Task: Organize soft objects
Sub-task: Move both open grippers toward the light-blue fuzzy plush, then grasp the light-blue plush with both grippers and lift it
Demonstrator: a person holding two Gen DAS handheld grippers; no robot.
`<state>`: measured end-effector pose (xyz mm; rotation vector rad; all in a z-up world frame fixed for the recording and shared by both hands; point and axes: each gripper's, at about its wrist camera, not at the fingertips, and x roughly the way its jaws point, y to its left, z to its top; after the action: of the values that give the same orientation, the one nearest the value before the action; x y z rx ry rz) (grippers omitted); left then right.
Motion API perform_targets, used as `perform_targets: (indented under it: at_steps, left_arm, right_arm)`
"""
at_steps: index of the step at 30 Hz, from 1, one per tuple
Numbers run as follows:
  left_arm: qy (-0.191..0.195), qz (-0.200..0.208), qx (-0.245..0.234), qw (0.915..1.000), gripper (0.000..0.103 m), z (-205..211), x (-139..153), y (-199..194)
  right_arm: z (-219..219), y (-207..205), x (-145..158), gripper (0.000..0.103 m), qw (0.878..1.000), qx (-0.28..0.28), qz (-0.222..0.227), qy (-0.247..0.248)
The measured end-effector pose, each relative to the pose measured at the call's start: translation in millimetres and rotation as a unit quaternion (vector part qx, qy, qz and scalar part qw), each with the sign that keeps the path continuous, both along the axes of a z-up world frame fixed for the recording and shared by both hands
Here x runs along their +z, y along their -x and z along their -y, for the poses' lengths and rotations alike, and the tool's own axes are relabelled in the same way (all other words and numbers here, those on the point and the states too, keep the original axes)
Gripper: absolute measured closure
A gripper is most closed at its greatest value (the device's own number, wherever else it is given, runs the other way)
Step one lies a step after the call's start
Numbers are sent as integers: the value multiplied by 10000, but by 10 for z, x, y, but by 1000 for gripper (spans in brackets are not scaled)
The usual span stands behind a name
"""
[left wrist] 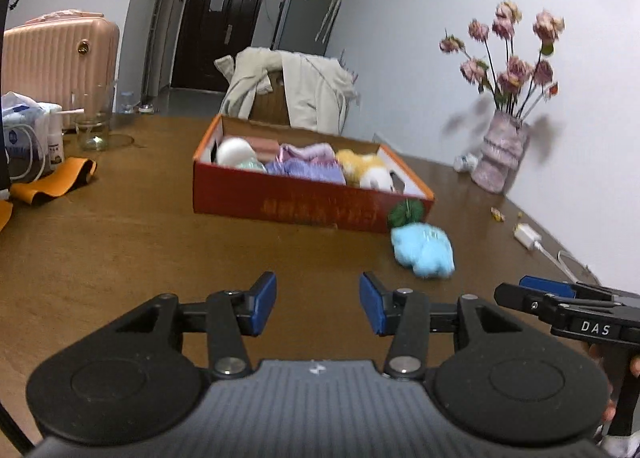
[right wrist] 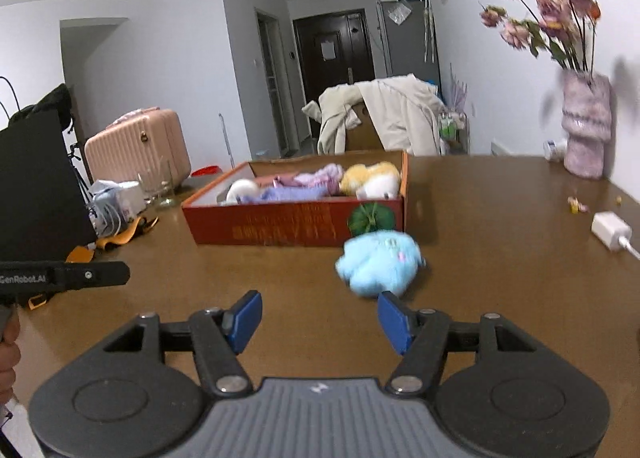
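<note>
A red cardboard box [left wrist: 280, 206] [right wrist: 280, 224] stands on the brown table, holding a white ball, purple and pink cloths and a yellow-white plush. In front of its right corner lie a green soft ball [left wrist: 406, 212] [right wrist: 372, 218] and a light blue plush toy [left wrist: 424, 252] [right wrist: 378, 262]. My left gripper [left wrist: 318, 304] is open over bare table, well short of the box, nothing between its blue pads. My right gripper [right wrist: 320, 322] is open just before the blue plush, its right pad close to the toy, nothing held. The right gripper also shows in the left wrist view [left wrist: 560, 298].
A purple vase with pink flowers [left wrist: 502, 154] [right wrist: 586, 130] stands by the wall at right. A white charger and cable [left wrist: 528, 236] [right wrist: 610, 230] lie near it. Glass jar [left wrist: 92, 122], bags and orange cloth [left wrist: 56, 180] sit at left. A pink suitcase [right wrist: 138, 146] stands behind.
</note>
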<state>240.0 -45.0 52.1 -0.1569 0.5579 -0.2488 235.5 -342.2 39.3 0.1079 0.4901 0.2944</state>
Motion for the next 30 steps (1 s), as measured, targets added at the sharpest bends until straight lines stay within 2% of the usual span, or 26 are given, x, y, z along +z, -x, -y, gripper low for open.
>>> perform_targets:
  at_steps: [3,9,18,25,27,30]
  left_arm:
    - [-185,27,-32,9998,55,100,-27,-7]
    - [-125,-163,-338,9992,55,346,-119,-237]
    - [-134,-470,-1086,9929,55,1051,-399,-1038]
    - [215,-814,-1296,9880,55,1298,-599,-1679]
    - [456,-917,-1323,9859,55,1303,-665,-1790]
    - [895,-1077,-1373,9806,56,1252,-799,-1888]
  right_arm:
    - [84,18,-53,40,9999,-73,4,-115]
    - [256,-221,-168,40,9991,-267,-102,-328]
    - [541,-1061,-377,40,9963,-516,-369,-580]
    - [653,-1650,-504,42,9934,-330,-625,-906]
    - [682,-1768,-527,52,9919,-218,-676,-1053]
    - [703,-1872,-620,60,9882,-61,-820,-1291]
